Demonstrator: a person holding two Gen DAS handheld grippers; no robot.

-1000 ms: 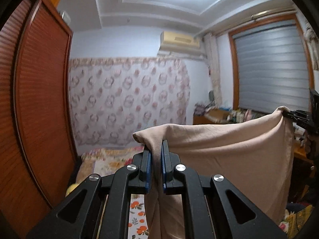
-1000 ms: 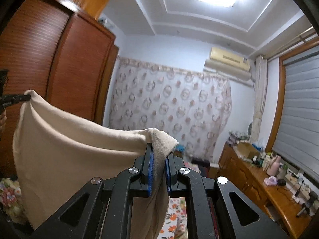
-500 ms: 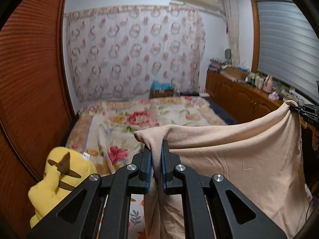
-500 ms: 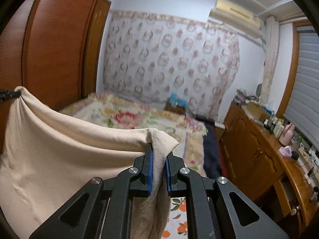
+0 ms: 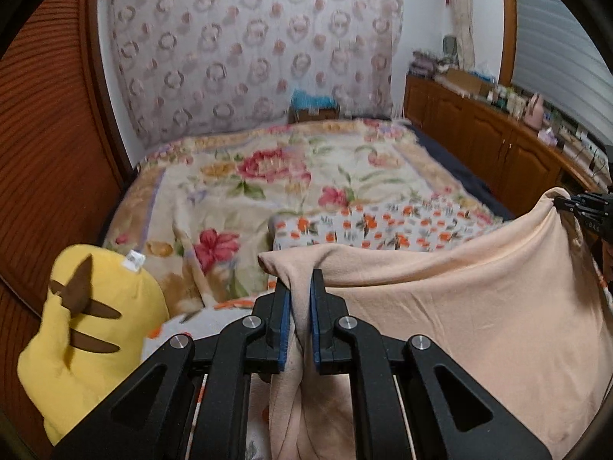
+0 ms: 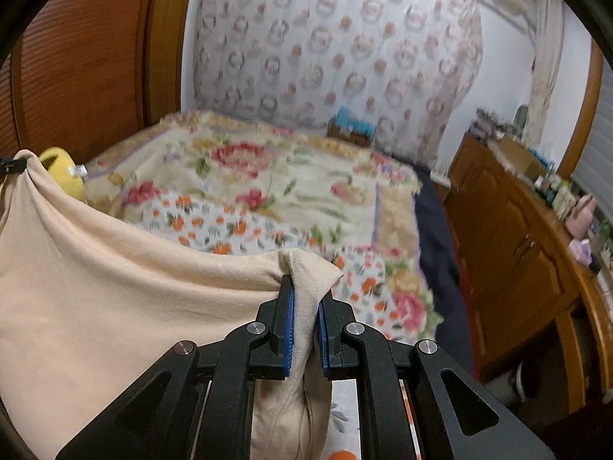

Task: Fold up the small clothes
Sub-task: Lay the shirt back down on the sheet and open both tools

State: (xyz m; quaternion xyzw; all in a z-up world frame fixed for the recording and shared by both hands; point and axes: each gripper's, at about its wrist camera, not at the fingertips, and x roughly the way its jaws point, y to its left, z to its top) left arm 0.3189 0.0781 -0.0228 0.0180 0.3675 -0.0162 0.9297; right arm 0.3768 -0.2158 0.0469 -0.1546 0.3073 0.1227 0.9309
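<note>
A peach cloth (image 5: 459,318) is held up over the bed (image 5: 268,191), stretched between both grippers. One corner is pinched in the left gripper (image 5: 300,299), the other in the right gripper (image 6: 306,306) (jaws clamped on fabric). A yellow plush (image 5: 88,329) is seen at left.

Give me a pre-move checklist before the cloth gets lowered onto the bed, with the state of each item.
1. Left gripper clamped on a corner of the cloth: ok.
2. Right gripper clamped on the other corner: ok.
3. Top edge taut between the grippers: not ok, it sags in the middle.
4. Landing spot on the bed free: ok ahead, but the part right under the cloth is hidden.
5. Yellow plush out of the way: cannot tell; it sits on the left, close to the left gripper.
6. Bottom edge hanging free and untwisted: cannot tell, it is out of view.
</note>
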